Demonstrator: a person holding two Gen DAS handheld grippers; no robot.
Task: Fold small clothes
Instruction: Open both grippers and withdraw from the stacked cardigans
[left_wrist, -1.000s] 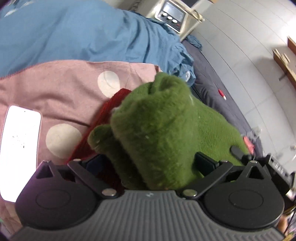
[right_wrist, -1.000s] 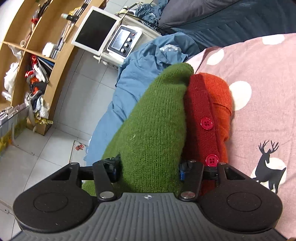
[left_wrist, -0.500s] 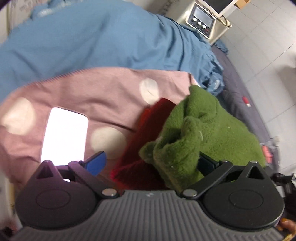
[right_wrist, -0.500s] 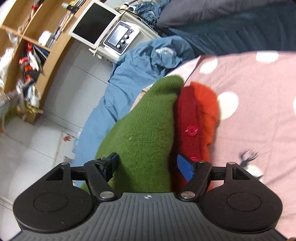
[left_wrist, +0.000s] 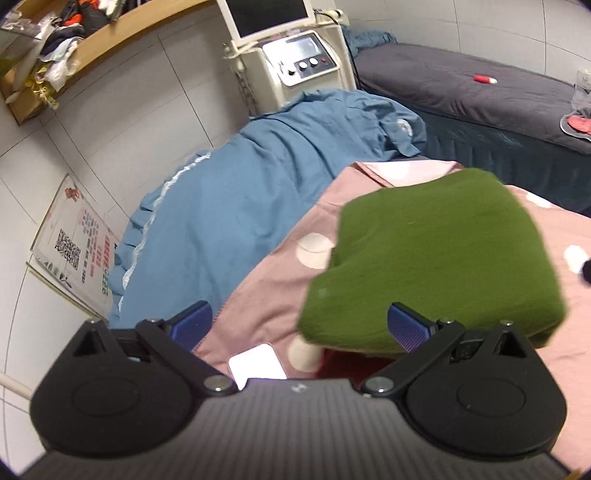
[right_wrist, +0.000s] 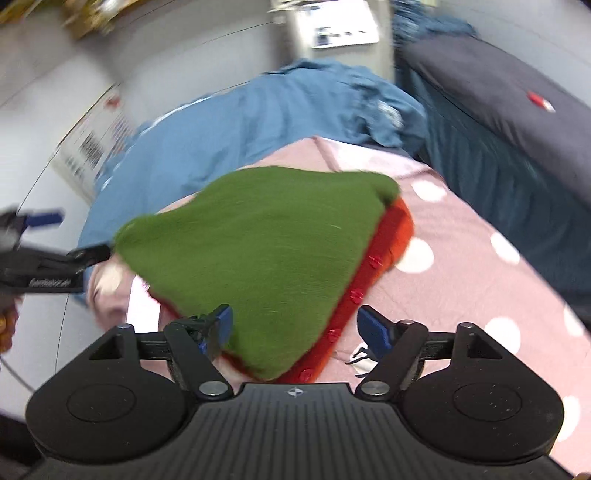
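The folded green knitted garment (left_wrist: 436, 254) lies on top of a red knitted cardigan with red buttons (right_wrist: 391, 236), and both rest on the pink bed cover with white dots (left_wrist: 266, 295). In the right wrist view the red cardigan shows along the right and near edges of the green piece, with a row of buttons visible.

The left gripper (left_wrist: 299, 325) has its blue-padded fingers (left_wrist: 192, 325) spread wide and holds nothing; the green garment lies just beyond its right finger. Between the fingers, a white flat phone-like object (left_wrist: 256, 363) lies on the pink cover.

The right gripper (right_wrist: 295, 328) is also spread, with the near edge of the stacked clothes between its fingers; whether the pads touch the cloth I cannot tell.

Behind the pink cover lies a crumpled blue sheet (left_wrist: 229, 206), and further back stands a white machine with knobs and a screen (left_wrist: 295, 62). A dark grey bed (left_wrist: 480, 92) is at the right.
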